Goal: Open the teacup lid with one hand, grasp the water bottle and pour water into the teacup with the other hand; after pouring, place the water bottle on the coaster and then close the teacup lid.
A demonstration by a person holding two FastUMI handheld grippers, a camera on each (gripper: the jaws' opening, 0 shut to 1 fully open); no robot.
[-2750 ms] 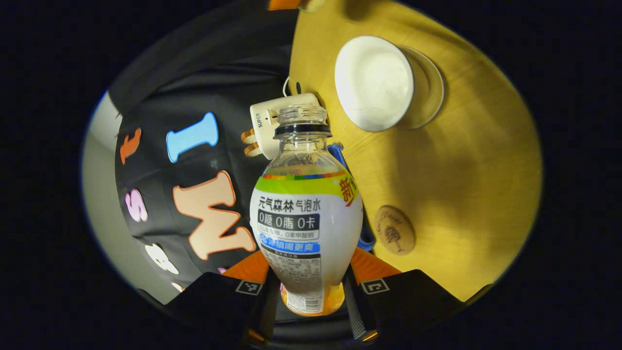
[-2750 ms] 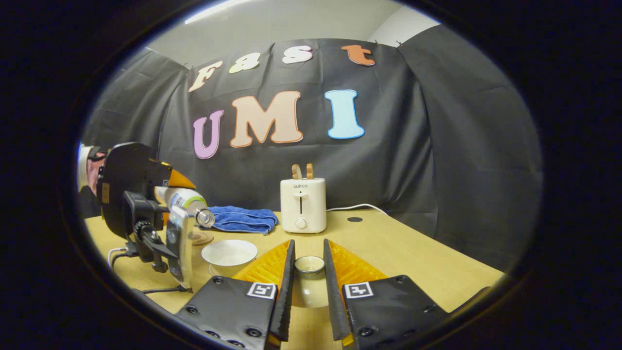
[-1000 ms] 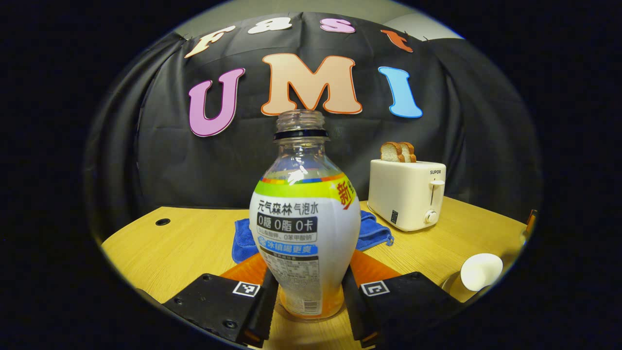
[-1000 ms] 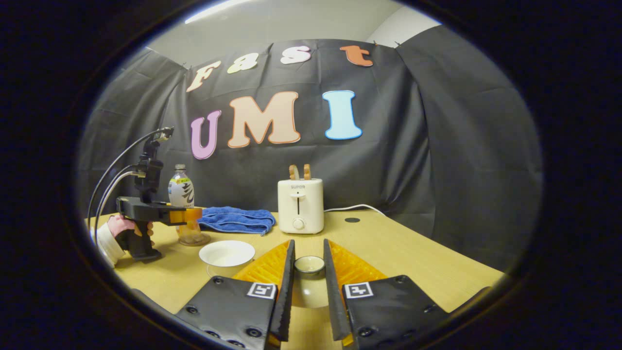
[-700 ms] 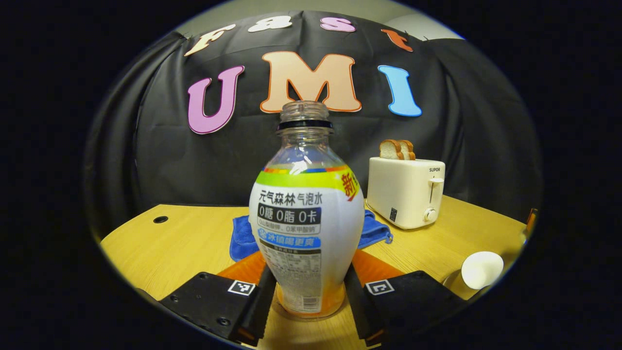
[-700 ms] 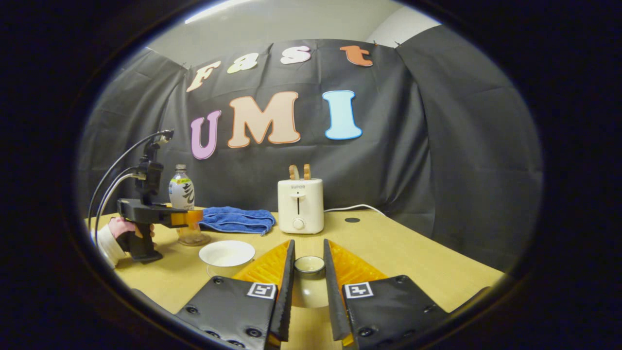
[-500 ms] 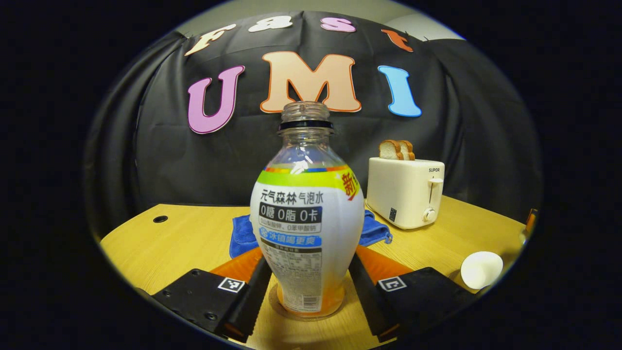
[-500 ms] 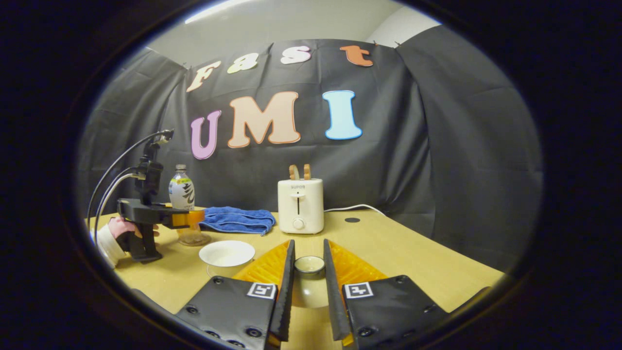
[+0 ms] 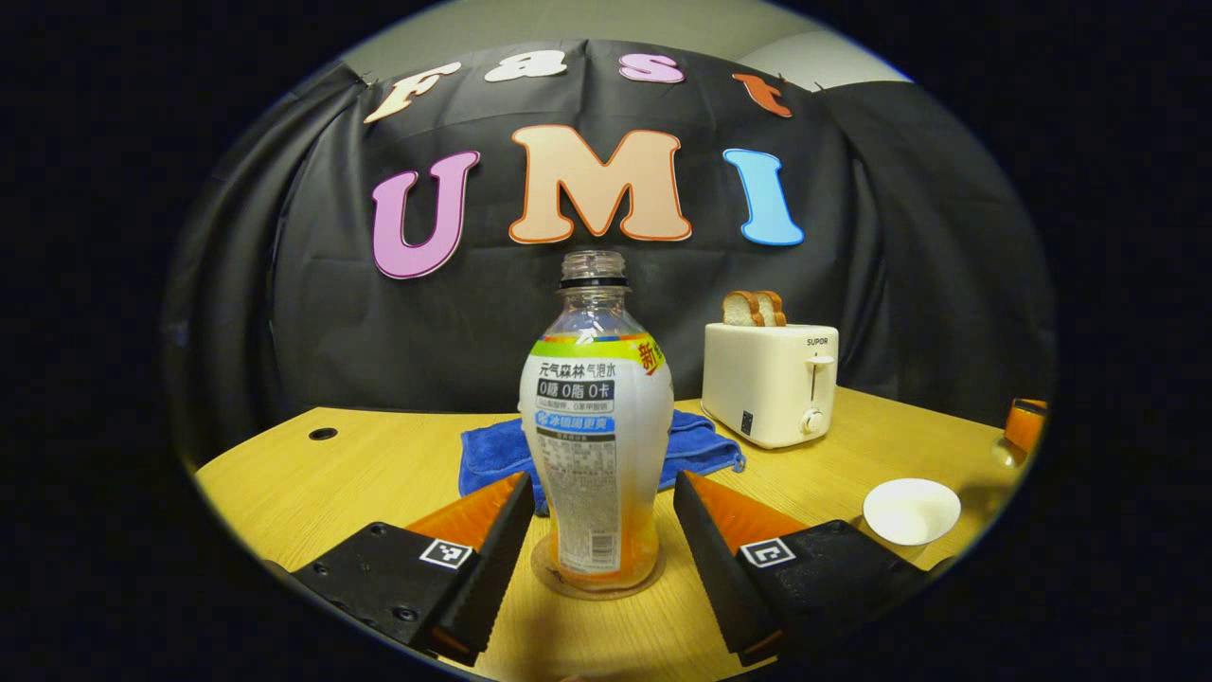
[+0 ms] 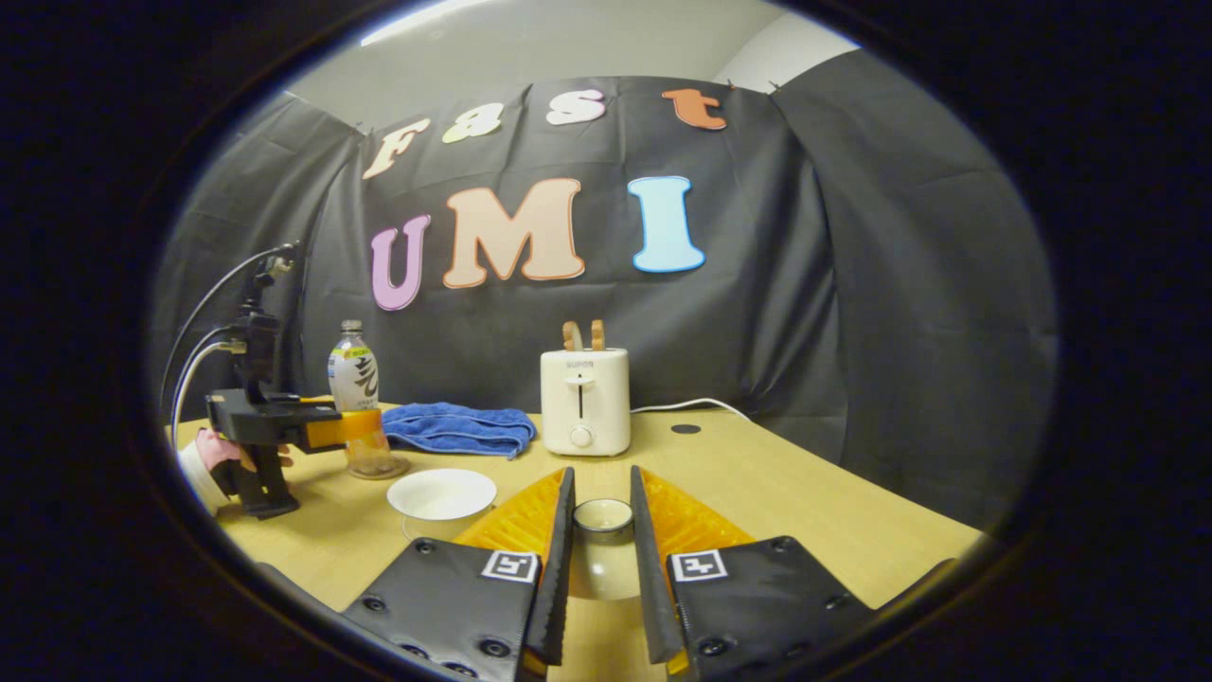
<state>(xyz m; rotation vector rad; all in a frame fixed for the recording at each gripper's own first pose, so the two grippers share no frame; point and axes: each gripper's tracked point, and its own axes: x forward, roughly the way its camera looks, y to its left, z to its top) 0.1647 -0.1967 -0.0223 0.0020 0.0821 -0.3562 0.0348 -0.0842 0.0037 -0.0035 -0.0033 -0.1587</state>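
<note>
The water bottle [image 9: 595, 445] stands upright and capless on the round coaster [image 9: 597, 580]. My left gripper [image 9: 601, 483] is open, its fingers apart on either side of the bottle without touching it. The white teacup [image 9: 911, 511] sits uncovered to the right. In the right gripper view, my right gripper [image 10: 602, 493] is shut on the knob of the teacup lid [image 10: 602, 559], held just above the table. The teacup [image 10: 441, 494] lies to its left, and beyond it the bottle [image 10: 355, 379] stands on the coaster [image 10: 377, 469], with the left gripper [image 10: 346, 428] held by a hand [image 10: 222, 455].
A white toaster [image 9: 769, 384] with bread slices stands at the back, also the toaster [image 10: 584, 401] with its cable. A blue towel [image 9: 492, 455] lies behind the bottle. The wooden table [image 10: 805, 502] has a cable hole [image 10: 685, 429].
The left gripper brought the bottle from tilted to upright, set it on the coaster, opened and drew back. The right gripper kept still, holding the lid.
</note>
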